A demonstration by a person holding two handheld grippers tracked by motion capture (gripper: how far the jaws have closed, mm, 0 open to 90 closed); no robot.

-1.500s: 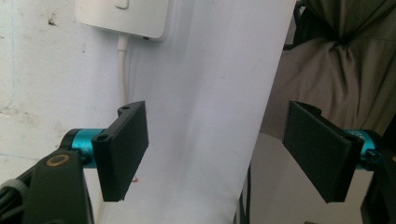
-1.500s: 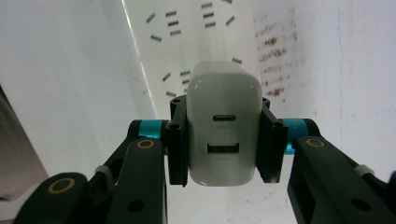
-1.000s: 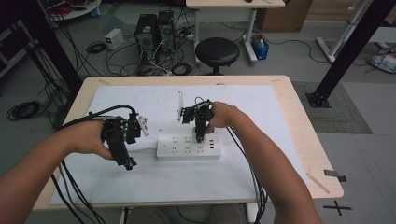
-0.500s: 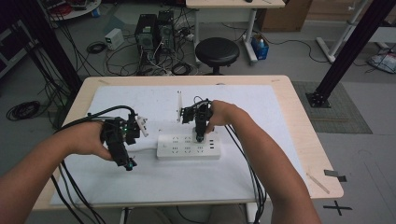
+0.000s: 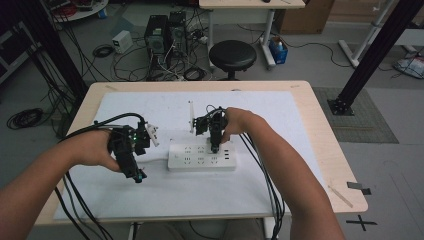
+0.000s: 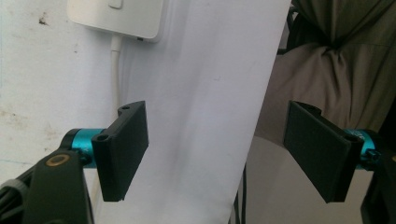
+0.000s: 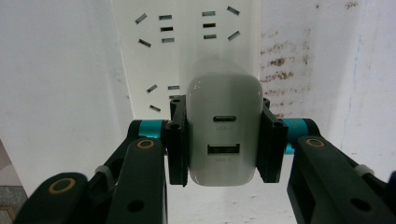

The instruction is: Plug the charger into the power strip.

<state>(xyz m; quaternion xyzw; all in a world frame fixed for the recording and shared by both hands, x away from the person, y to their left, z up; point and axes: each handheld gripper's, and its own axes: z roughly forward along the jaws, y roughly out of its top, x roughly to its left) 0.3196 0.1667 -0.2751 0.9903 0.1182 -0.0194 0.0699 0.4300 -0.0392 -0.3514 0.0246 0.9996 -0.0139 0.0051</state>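
High view: white power strip [image 5: 201,156] lies flat mid-table on the white sheet [image 5: 280,120], long side facing the person, so its sockets face up for a top-down plug-in. Right gripper [image 5: 214,146] stands nose-down over the strip's right part, likely pressing something in; left gripper [image 5: 134,172] sits off the strip's left end, apart from it, probably waiting or ready to steady it. Left gripper view: jaws spread wide, nothing between them; the strip's corner [image 6: 116,16] and its white cord [image 6: 115,70] lie ahead on the sheet, the table edge and the person's clothing beyond. Right gripper view: jaws clamped on the flat sides of a white USB charger [image 7: 224,133], ports facing the camera, prongs presumably aimed at the sockets [image 7: 161,28]; whether it's seated, cannot tell.
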